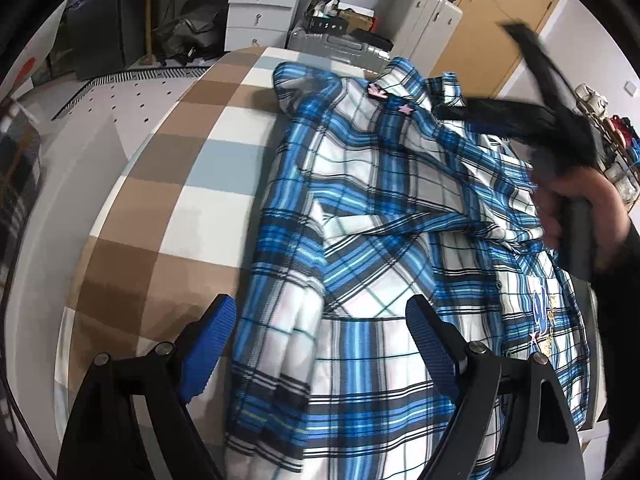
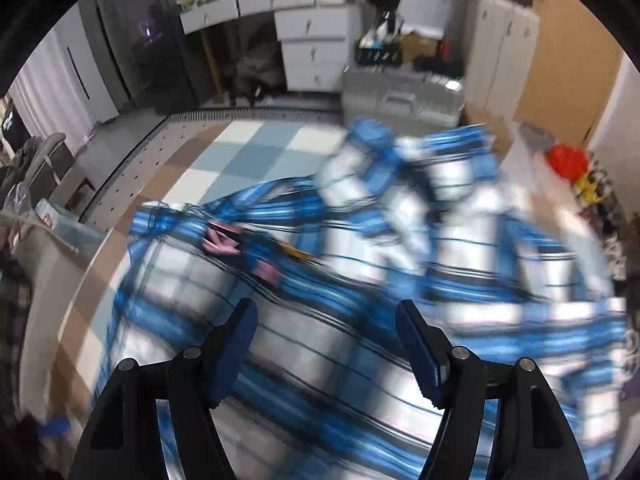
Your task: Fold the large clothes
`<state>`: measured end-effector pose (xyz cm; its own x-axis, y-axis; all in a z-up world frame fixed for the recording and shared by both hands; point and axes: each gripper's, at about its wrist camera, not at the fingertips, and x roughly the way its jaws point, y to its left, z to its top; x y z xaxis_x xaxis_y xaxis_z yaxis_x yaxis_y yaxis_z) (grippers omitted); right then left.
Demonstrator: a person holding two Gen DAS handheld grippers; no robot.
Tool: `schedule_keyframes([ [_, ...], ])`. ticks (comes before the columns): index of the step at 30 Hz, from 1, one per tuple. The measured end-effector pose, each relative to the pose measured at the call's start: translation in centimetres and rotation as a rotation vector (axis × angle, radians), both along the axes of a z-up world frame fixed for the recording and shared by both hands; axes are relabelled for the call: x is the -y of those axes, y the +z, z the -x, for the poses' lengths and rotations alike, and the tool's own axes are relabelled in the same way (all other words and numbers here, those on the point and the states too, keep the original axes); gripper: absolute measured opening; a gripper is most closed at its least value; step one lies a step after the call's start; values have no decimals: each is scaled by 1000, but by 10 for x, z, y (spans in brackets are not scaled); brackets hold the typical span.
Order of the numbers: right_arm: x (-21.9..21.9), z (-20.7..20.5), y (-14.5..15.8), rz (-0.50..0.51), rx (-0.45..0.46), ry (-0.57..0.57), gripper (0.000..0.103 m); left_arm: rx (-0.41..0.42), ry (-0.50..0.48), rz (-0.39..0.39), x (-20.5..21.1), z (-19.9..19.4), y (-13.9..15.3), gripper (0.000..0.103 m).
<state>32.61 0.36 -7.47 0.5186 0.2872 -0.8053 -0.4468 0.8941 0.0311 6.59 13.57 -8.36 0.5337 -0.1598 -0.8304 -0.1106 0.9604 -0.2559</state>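
Observation:
A blue, white and black plaid shirt [image 1: 372,248] lies partly folded on the checked table cover [image 1: 168,184]. My left gripper [image 1: 320,320] is open just above the shirt's near edge, its blue-padded fingers [image 1: 430,344] apart and holding nothing. In the left wrist view the right gripper [image 1: 532,120] is a blurred black shape held by a hand at the right, over the shirt's far side. In the right wrist view my right gripper [image 2: 326,328] is open and empty above the motion-blurred shirt [image 2: 360,264]. Pink star patches [image 1: 378,92] mark the shirt near its collar.
The checked cover [image 2: 240,152] spreads over a table with a perforated grey floor strip [image 1: 132,96] to its left. White drawers [image 1: 260,12], a silver suitcase [image 1: 340,46] and a white cabinet [image 1: 432,24] stand behind. Shoes and clutter [image 2: 580,176] lie at the right.

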Motion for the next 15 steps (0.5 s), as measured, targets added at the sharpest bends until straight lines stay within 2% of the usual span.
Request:
schedule_keyframes([
  [2, 40, 12, 4, 39, 36, -47, 73, -1, -3, -6, 8, 0, 0, 84],
  [5, 85, 20, -6, 122, 17, -99, 73, -8, -12, 1, 20, -2, 0, 84],
  [8, 116, 34, -28, 273, 27, -84, 65, -8, -18, -9, 32, -5, -2, 84],
  [9, 124, 35, -35, 291, 22, -96, 64, -7, -19, -12, 35, -6, -2, 84],
  [12, 144, 35, -56, 286, -27, -137, 56, 4, -16, -24, 43, -11, -2, 84],
  [15, 152, 28, -61, 212, -23, -161, 56, 10, 3, -38, 45, -16, -4, 84],
])
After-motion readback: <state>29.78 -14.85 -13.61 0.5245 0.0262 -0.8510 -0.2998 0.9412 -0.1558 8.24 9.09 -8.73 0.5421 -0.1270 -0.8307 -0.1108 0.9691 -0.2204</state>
